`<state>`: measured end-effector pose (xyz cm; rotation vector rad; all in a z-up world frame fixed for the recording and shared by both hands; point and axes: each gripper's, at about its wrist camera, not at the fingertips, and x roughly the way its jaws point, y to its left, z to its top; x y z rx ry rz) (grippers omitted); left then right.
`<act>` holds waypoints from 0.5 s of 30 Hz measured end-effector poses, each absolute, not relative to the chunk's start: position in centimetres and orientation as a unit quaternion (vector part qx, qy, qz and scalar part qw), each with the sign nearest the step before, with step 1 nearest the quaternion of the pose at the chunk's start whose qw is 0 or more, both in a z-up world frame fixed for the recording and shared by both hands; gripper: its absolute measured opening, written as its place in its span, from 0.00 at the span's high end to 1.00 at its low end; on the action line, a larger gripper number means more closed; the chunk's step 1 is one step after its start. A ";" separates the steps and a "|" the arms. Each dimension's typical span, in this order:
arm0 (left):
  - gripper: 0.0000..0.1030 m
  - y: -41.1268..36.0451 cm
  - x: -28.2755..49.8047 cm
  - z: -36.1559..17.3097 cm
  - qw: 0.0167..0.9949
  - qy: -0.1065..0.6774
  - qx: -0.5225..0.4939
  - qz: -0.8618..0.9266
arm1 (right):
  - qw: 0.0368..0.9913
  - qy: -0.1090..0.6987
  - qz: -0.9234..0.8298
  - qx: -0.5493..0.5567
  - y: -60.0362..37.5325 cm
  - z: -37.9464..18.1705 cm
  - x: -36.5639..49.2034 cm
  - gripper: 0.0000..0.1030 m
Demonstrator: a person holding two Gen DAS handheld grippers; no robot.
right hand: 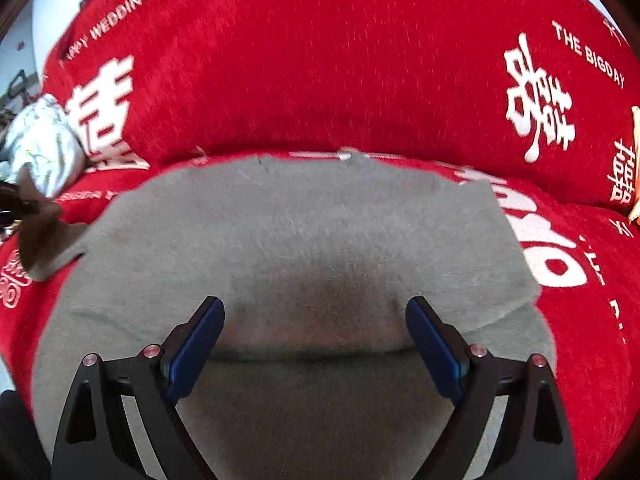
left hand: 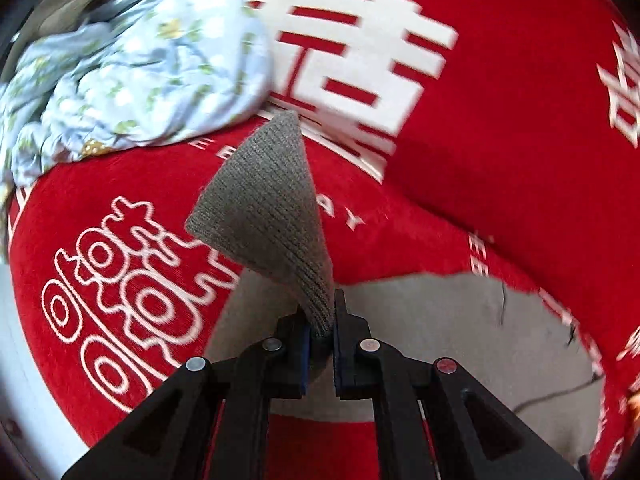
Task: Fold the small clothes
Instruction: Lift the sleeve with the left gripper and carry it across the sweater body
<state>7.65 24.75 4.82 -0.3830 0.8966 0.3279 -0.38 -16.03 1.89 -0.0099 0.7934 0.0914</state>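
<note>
Left tool (left hand: 320, 330): black arms with blue pads, pinched tight on a ribbed grey cuff or corner of the knit, which stands up out of the pads in a cone and hangs clear of the sofa.
Right tool (right hand: 315, 330): jaws spread wide apart, nothing between them, poised just above the flat grey cloth.
Grey sweater (right hand: 304, 240): spread on the sofa seat, taking up most of the middle; a fold line runs across it near the right tool's pads.
Sweater edges: far edge lies close to the crease where seat meets backrest; right edge ends in a corner, with red seat showing past it; at left a sleeve-like flap (right hand: 44, 240) lifts off the seat.
Sofa cover (right hand: 320, 72): red plush with white double-happiness characters and wedding lettering, over both seat and backrest.
Open room: bare red seat lies to the right of the sweater and in a narrower strip to its left.
Floral bedding (left hand: 132, 68): pale blue crumpled heap at the sofa's left end, apart from the sweater.
Left view only: the raised cuff's ribbing, the heap at full size, and a loose dark thread on the sweater's body.
Right view only: the sweater's full outline and the backrest.
</note>
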 end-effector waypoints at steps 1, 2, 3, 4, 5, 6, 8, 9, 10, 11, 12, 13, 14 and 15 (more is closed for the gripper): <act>0.91 24.1 7.8 4.8 0.871 0.431 -0.177 0.155 | 0.922 0.384 0.047 -0.009 -16.1 2.1 -0.7 0.09; 0.91 23.2 7.9 4.8 0.872 0.434 -0.171 0.152 | 0.924 0.380 0.049 -0.015 -16.1 2.3 -1.1 0.09; 0.91 22.1 8.0 4.8 0.872 0.437 -0.166 0.146 | 0.924 0.378 0.050 -0.021 -16.3 2.4 -1.3 0.09; 0.91 21.1 8.1 4.8 0.872 0.440 -0.160 0.143 | 0.924 0.379 0.050 -0.025 -16.5 2.2 -1.5 0.09; 0.91 20.5 8.2 4.7 0.872 0.442 -0.157 0.141 | 0.923 0.382 0.049 -0.026 -16.7 2.1 -1.6 0.09; 0.91 19.6 8.3 4.7 0.872 0.445 -0.153 0.136 | 0.921 0.387 0.046 -0.024 -17.2 1.7 -1.6 0.09; 0.91 17.8 8.6 4.5 0.870 0.453 -0.146 0.128 | 0.917 0.397 0.043 -0.013 -17.9 0.9 -1.7 0.09; 0.91 17.2 8.7 4.4 0.870 0.456 -0.143 0.125 | 0.912 0.407 0.042 -0.005 -18.3 0.3 -1.7 0.09; 0.91 16.4 8.9 4.3 0.869 0.459 -0.140 0.121 | 0.908 0.416 0.042 0.002 -18.6 0.0 -1.7 0.09; 0.91 16.0 8.9 4.2 0.869 0.461 -0.139 0.119 | 0.908 0.417 0.042 0.005 -18.8 0.0 -1.7 0.09; 0.91 15.2 9.0 4.1 0.868 0.464 -0.134 0.117 | 0.911 0.411 0.044 0.006 -18.9 0.2 -1.9 0.09; 0.91 14.8 9.1 4.0 0.867 0.466 -0.132 0.116 | 0.911 0.409 0.046 0.005 -18.9 0.2 -1.9 0.09; 0.91 14.3 9.1 4.0 0.867 0.468 -0.129 0.115 | 0.911 0.411 0.046 0.003 -18.9 0.1 -1.9 0.09; 0.91 13.7 9.2 3.9 0.866 0.471 -0.126 0.113 | 0.910 0.411 0.045 0.002 -18.8 0.0 -2.0 0.09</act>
